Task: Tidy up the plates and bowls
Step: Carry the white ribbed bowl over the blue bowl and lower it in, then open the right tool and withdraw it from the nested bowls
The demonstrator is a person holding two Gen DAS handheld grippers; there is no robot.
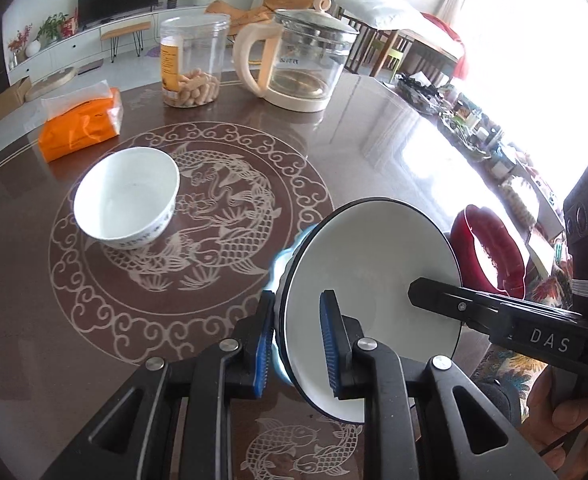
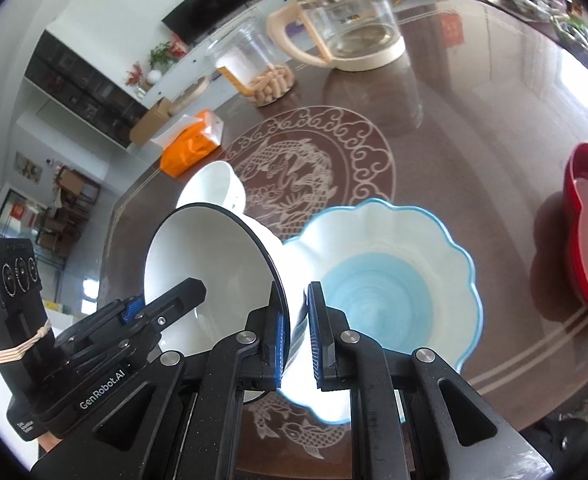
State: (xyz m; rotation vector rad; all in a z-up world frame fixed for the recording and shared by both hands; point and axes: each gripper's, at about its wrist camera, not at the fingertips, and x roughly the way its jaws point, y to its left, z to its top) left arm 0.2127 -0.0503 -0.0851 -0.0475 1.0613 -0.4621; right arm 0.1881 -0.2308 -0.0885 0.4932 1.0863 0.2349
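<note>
**Black-rimmed bowl gripped from both sides above the table**

In the left wrist view, the left gripper (image 1: 298,344) was seen clamped on the wall of a tilted black-rimmed bowl (image 1: 378,264), one blue pad (image 1: 330,332) pressed inside it and the other outside. The right gripper (image 1: 434,296) was seen reaching in from the right, its finger lying across the bowl's white interior. A scalloped blue edge was glimpsed just behind the bowl. A small white bowl (image 1: 127,200) stood upright, well apart to the left, on the patterned table (image 1: 374,140). Beyond it, an orange packet (image 1: 79,128), a clear jar (image 1: 191,62) and a glass kettle (image 1: 302,56) were seen. A red tray (image 1: 490,248) lay to the right.

In the right wrist view, the right gripper (image 2: 296,340) was seen closed on the same bowl's (image 2: 209,264) rim, the wall held between its pads. The scalloped blue bowl (image 2: 386,280) sat on the table just beside and behind it, and whether they touched could not be told. The left gripper (image 2: 161,312) entered from the left.
</note>
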